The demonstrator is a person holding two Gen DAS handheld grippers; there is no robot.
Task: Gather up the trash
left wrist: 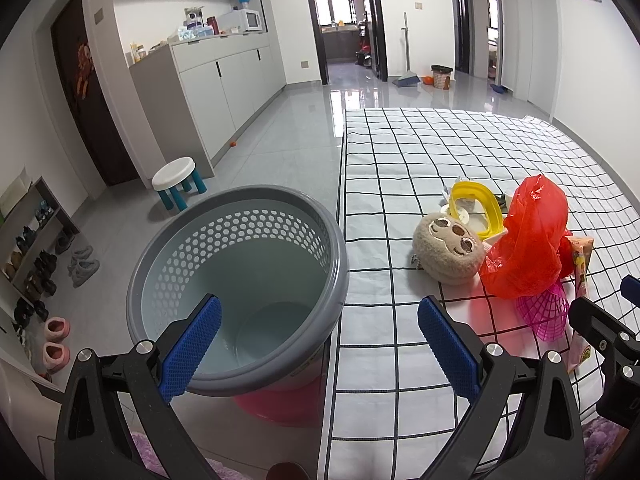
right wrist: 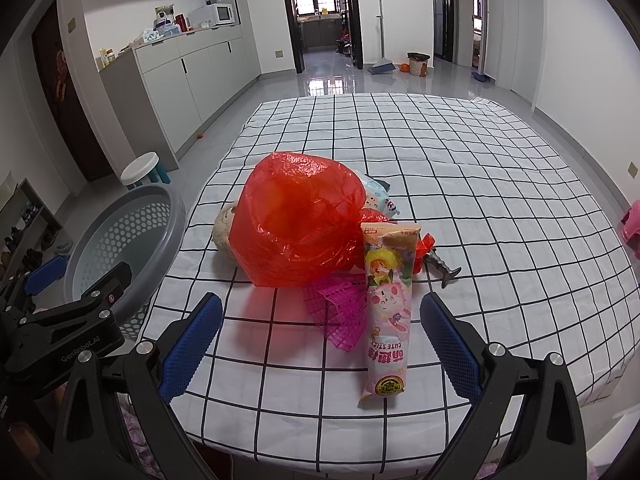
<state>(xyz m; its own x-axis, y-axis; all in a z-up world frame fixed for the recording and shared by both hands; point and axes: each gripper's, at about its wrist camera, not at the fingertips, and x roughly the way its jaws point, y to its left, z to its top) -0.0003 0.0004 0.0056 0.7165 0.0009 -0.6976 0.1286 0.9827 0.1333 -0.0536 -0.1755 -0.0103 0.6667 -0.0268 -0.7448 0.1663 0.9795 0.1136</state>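
Trash point(right wrist: 298, 224) is lying near the table's point(right wrist: 480, 200) front edge while both grippers, left point(left wrist: 320, 344) and right point(right wrist: 320, 344), are hovering wide open and empty, risking snagging the thin red bag.

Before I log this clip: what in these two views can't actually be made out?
- Left wrist view: the snack packet is partly hidden by the right gripper and the red plastic bag.
- Right wrist view: the plush toy is mostly hidden behind the bag.
- Right wrist view: the dark handled item is covered at one end; what it is, unclear.
- Both views: items under the bag are unidentifiable.
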